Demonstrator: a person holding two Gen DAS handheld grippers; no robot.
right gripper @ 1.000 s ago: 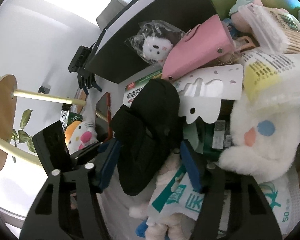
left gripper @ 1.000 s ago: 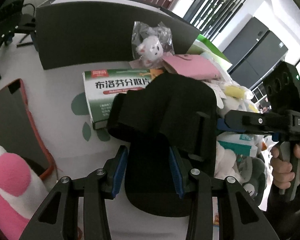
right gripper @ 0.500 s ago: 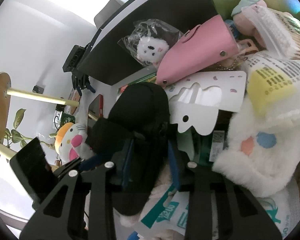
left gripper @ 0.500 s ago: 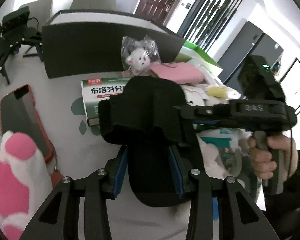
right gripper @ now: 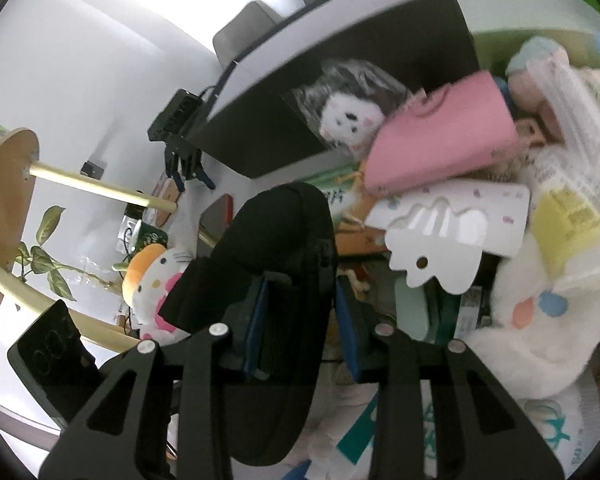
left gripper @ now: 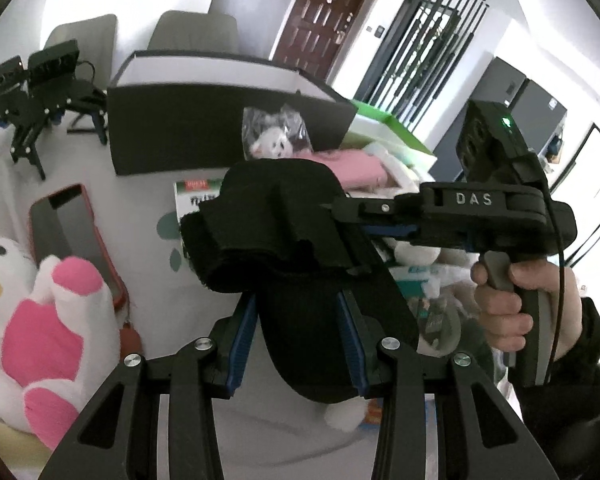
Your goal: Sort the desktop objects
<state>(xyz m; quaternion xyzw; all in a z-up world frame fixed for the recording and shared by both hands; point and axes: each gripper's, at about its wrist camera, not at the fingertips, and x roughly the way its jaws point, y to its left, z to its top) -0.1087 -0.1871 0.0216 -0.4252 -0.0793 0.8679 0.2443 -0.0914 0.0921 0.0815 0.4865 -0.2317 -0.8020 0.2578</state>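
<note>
- The white table (left gripper: 148, 280) carries the whole scene, crowded on one side with a heap of soft toys, packets and cards.
- A dark open box (left gripper: 188, 136) stands at the back of the table, its pale inner wall showing above the dark front.
- A green-edged box (right gripper: 540, 4) sits just beside the dark one, behind the heap.
- A pink-and-white cat plush (left gripper: 40, 312) lies near the table's edge in the left wrist view, touching a red-cased phone (left gripper: 72, 236) that lies flat.
- The black fabric brace (left gripper: 300, 248), a folded piece with a strap, is lifted off the table in front of the dark box, and both claws grip it at once.
- The left gripper (left gripper: 296, 340) pinches the lower part of the brace between its blue pads, jaws narrow and pressed on the fabric.
- The right gripper (right gripper: 300, 320) clamps the same brace; its jaws have just been closing and now hold the fabric tight between them. In the left wrist view it reaches in from the right side, held by the person's hand (left gripper: 520, 304).
- A pink pouch (right gripper: 440, 136) leans on the heap near the dark box.
- A white cut-out card (right gripper: 452, 236) rests just below the pouch.
- A small white plush in a clear bag (right gripper: 348, 120) lies against the dark box's front.
- A green-and-white medicine box (left gripper: 192, 196) lies flat behind the brace, mostly hidden.
</note>
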